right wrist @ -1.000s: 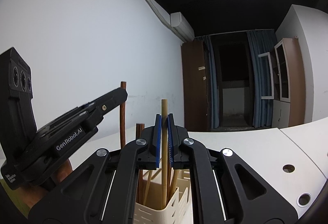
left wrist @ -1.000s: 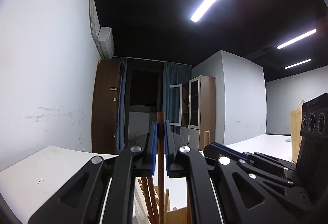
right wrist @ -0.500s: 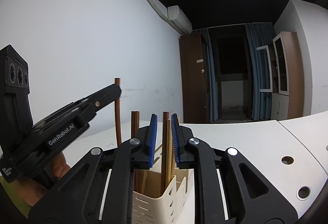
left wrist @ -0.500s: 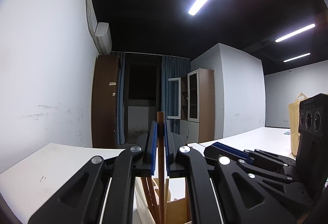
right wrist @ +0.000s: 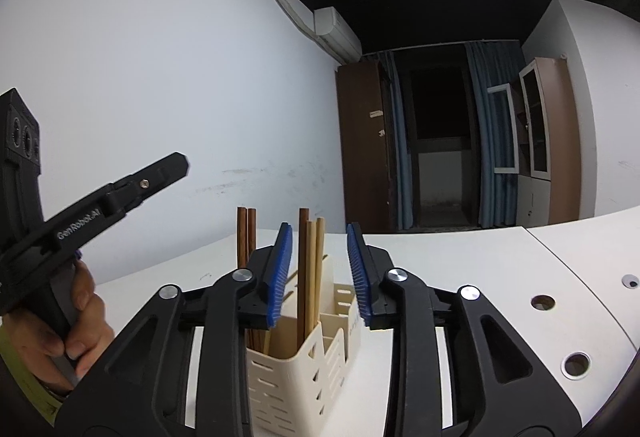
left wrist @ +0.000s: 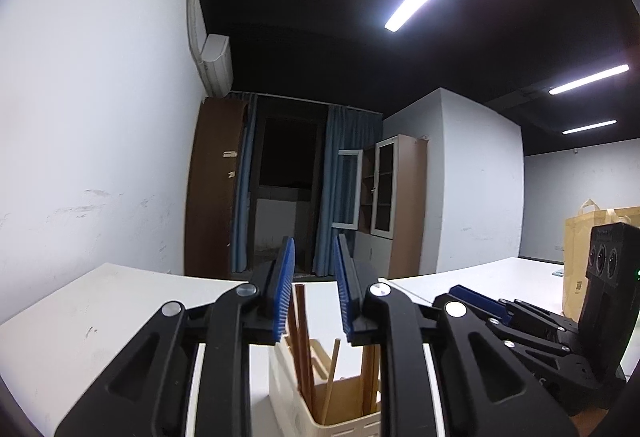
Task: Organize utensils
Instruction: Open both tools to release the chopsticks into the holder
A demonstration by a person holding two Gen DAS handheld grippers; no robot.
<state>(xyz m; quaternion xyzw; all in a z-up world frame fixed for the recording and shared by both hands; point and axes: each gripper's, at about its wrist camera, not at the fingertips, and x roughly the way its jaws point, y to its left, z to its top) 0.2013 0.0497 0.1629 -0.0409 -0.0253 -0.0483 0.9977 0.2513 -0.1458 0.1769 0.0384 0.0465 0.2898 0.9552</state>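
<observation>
In your left wrist view, the left gripper [left wrist: 314, 279] has just been opening; its fingers stand apart, gripping nothing. The chopsticks [left wrist: 301, 333] stand below and beyond them in the cream holder [left wrist: 320, 415] on the table [left wrist: 80, 317].

In your right wrist view, the right gripper [right wrist: 318, 269] has likewise been opening; the chopsticks [right wrist: 310, 273] rise between its parted fingers, untouched.

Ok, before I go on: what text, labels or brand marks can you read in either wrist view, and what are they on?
"GenRobot.AI": white lettering along the side of the left gripper, seen from the right wrist view.
Brown door: small pale labels, too small to read.
Paper bag: a small dark mark low on its side, too blurred to read.
Nothing else legible in either view.
</observation>
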